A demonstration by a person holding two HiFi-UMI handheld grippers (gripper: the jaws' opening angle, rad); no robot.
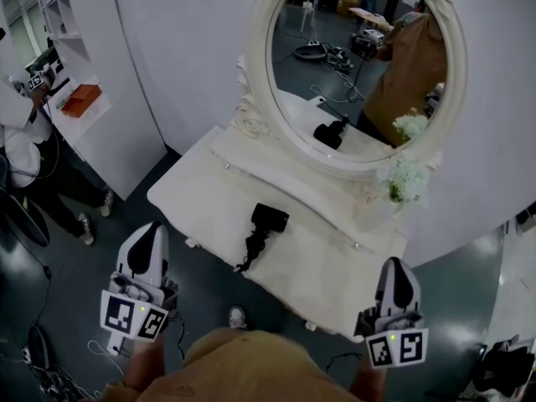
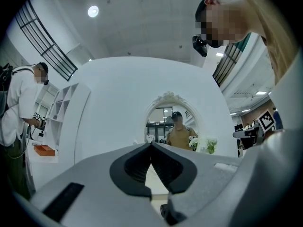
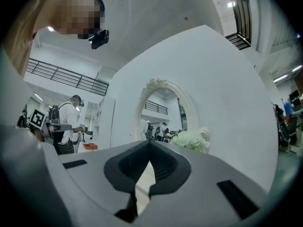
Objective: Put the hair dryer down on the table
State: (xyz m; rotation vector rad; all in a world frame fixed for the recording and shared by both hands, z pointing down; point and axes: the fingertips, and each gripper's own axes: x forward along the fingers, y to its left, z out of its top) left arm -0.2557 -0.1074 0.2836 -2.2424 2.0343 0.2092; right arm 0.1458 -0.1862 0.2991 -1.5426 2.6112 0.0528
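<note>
Person's tan shirt (image 1: 239,367): bottom edge of head view, nearest the camera
Left gripper (image 1: 149,234): held off the table's near edge, over the dark floor (image 1: 75,266); jaws pressed together at the tips, nothing between them
Right gripper (image 1: 394,268): at the table's near right corner; jaws likewise closed and empty
Hair dryer (image 1: 268,222): black, lying on the white dressing table (image 1: 201,195), between the two grippers and apart from both; cord (image 1: 248,258) trailing to the near edge
White flowers (image 1: 408,179): table's right end
Oval mirror (image 1: 360,65): behind, showing the dryer's reflection
Bystander (image 1: 21,153): far left, beside white shelves (image 1: 63,23)
</note>
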